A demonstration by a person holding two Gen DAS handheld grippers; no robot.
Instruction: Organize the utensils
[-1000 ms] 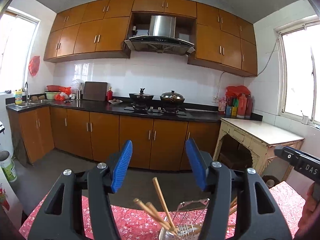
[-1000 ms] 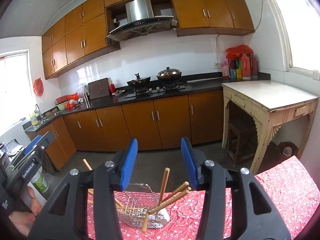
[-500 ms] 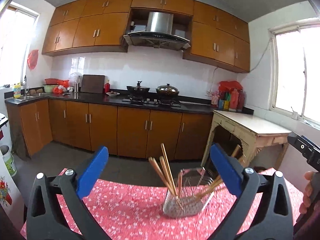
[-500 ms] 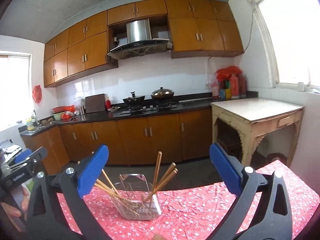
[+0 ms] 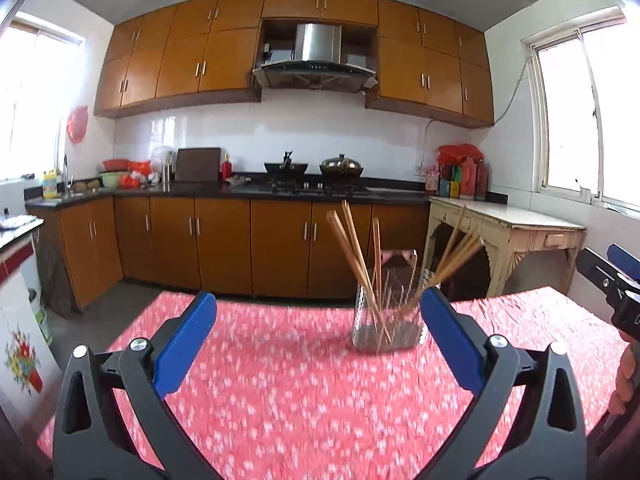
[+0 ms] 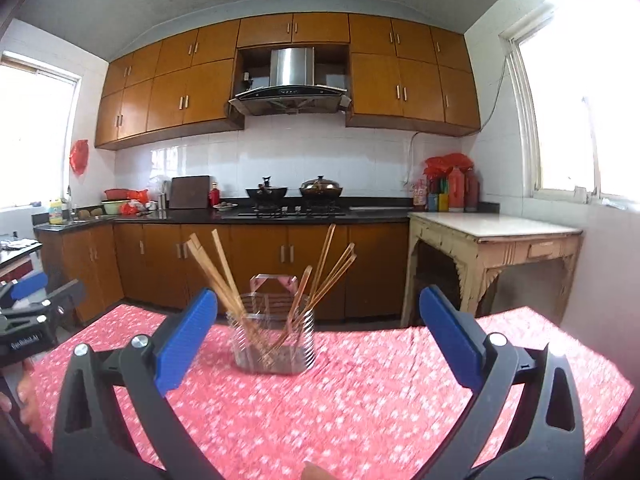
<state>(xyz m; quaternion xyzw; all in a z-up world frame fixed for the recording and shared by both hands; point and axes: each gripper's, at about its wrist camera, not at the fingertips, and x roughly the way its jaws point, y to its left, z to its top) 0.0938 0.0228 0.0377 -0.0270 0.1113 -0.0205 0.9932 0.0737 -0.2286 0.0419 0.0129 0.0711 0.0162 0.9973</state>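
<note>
A red floral cloth [image 5: 288, 380] covers the table. Behind it, two pans [image 6: 294, 191] stand on the hob, bottles [image 6: 452, 190] at the counter's right end, a cream side table [image 6: 496, 240] beside them.

walls: white tile [image 5: 320, 132] | cabinets [image 5: 180, 68]: brown wood | windows [image 6: 580, 120]: bright daylight | side table [image 6: 496, 236]: cream | floor [image 5: 132, 292]: grey

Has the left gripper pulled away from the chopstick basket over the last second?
Yes. The left gripper has backed off toward the camera: the wire basket, earlier right between its fingers, now stands farther out on the red tablecloth.
</note>
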